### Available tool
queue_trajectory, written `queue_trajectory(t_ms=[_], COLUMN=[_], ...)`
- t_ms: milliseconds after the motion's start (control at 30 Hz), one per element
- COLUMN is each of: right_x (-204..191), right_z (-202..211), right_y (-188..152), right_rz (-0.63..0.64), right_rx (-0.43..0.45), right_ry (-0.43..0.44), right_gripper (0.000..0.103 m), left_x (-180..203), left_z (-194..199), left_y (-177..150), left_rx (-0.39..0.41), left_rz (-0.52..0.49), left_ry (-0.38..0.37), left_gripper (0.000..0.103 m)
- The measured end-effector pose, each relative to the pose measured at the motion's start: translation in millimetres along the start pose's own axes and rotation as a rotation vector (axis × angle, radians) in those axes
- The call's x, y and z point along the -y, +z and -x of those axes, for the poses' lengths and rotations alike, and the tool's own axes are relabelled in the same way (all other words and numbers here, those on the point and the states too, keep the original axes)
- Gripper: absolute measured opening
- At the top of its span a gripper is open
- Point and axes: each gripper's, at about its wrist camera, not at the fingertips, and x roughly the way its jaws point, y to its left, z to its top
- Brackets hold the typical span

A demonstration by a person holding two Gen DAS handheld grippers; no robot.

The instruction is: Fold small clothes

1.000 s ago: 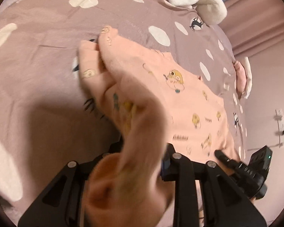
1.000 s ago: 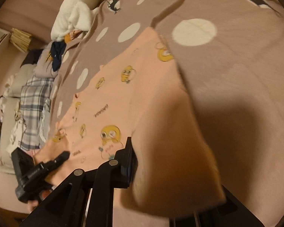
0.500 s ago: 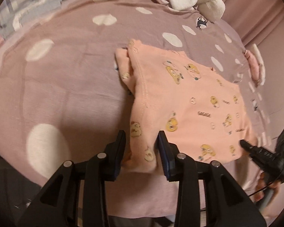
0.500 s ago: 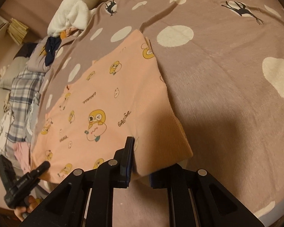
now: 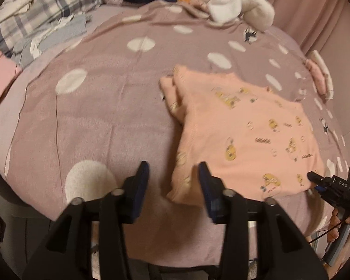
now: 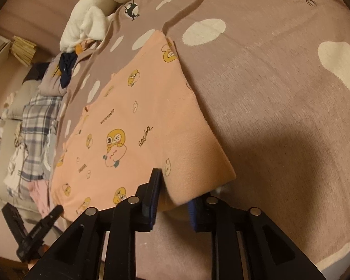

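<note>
Left wrist view shows the left hand-held gripper (image 5: 172,177) with its jaws spread wide and nothing between them; the near corner of the pink shirt (image 5: 240,140) lies just past the finger at 2 o'clock, not pinched. The shirt lies folded on the bed (image 5: 100,107), filling the frame from 1 to 4 o'clock, with a doubled sleeve edge sticking out at its far corner towards 12 o'clock.

From the right wrist camera, the right hand-held gripper (image 6: 172,193) has its jaws parted around the shirt's near corner (image 6: 198,182). Cloth sits between the fingers, yet a gap shows, so I judge it loosely held or freshly let go; I cannot tell which.

Risks from here: if the right hand-held gripper pulls away with cloth caught on a pad, the top layer would drag and the fold would open. The near edge lies at the mattress edge around 6 o'clock, so a nudge could slide it off. The loose sleeve edge could also bunch under any further fold, leaving a lopsided bundle.
</note>
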Motion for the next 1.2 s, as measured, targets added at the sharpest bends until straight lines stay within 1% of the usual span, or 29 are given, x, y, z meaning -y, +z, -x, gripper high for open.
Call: queue_trajectory(t_ms=[33,67,133,167,200,300,400,433,500,567,700,767,867,900,967,1000,1033,1100,1133,1200], right_x=[-1.0,-2.8,-4.4,-5.2,-7.0,-3.4,8.2,10.8,11.8,9.4,1.2,-0.3,-7.8,-9.5,-10.9,-10.5,-9.7,-6.5,-4.7,-0.1], right_z=[0.2,0.7,2.2,3.1,3.3,-1.9,-7.2,-8.6,-11.9,-13.8,-15.4,-14.8,-16.0,-16.2,-16.4,-16.4,-15.7,-14.2,-14.4,-12.7], right_y=[-0.3,-0.8,-1.3,-1.4,-1.2,3.2,10.3,11.8,13.6,12.0,7.1,6.1,5.3,5.1,3.6,2.9,1.6,1.2,1.3,1.5], right_rz=[0.004,0.006,-0.001,-0.007,-0.008,-0.027,-0.117,-0.140,-0.154,-0.136,-0.055,-0.037,-0.003,0.005,0.029,0.039,0.048,0.048,0.041,0.020], right_rx=[-0.001,-0.002,-0.004,-0.005,0.000,0.021,0.055,0.063,0.075,0.087,0.140,0.170,0.194,0.201,0.225,0.235,0.246,0.254,0.256,0.265], right_ry=[0.007,0.021,0.061,0.078,0.086,0.112,0.197,0.220,0.249,0.253,0.233,0.221,0.178,0.166,0.156,0.158,0.164,0.170,0.176,0.206], right_gripper=[0.037,0.042,0.067,0.070,0.073,0.074,0.074,0.074,0.074,0.073,0.073,0.073,0.074,0.074,0.074,0.073,0.073,0.070,0.068,0.068], left_x=[3.7,5.5,7.0,7.5,8.0,10.1,16.3,18.4,24.4,30.2,38.6,38.9,38.2,34.5,24.8,19.6,14.7,9.5,7.8,6.9], left_z=[3.4,5.6,13.3,16.8,20.5,32.0,38.0,38.0,36.3,31.4,10.9,-0.8,-12.6,-13.4,-13.4,-14.2,-16.7,-19.6,-19.4,-17.4], left_y=[0.9,1.4,2.0,2.4,2.7,4.1,5.9,6.9,9.6,11.3,8.7,3.8,5.4,5.6,3.6,3.1,4.8,8.9,9.3,8.5], left_rx=[0.023,0.036,0.075,0.094,0.113,0.172,0.228,0.235,0.253,0.283,0.265,0.258,0.199,0.198,0.222,0.226,0.214,0.179,0.174,0.185], left_rz=[-0.005,-0.003,0.018,0.028,0.037,0.053,0.021,0.005,-0.038,-0.052,-0.079,-0.068,-0.057,-0.037,-0.004,0.018,0.044,0.081,0.087,0.074], left_ry=[-0.014,-0.026,-0.061,-0.072,-0.083,-0.095,-0.048,-0.046,-0.066,-0.120,-0.210,-0.228,-0.209,-0.211,-0.241,-0.252,-0.250,-0.228,-0.230,-0.245], left_gripper=[0.064,0.074,0.081,0.086,0.089,0.102,0.103,0.103,0.103,0.103,0.103,0.103,0.103,0.103,0.103,0.103,0.103,0.103,0.103,0.103])
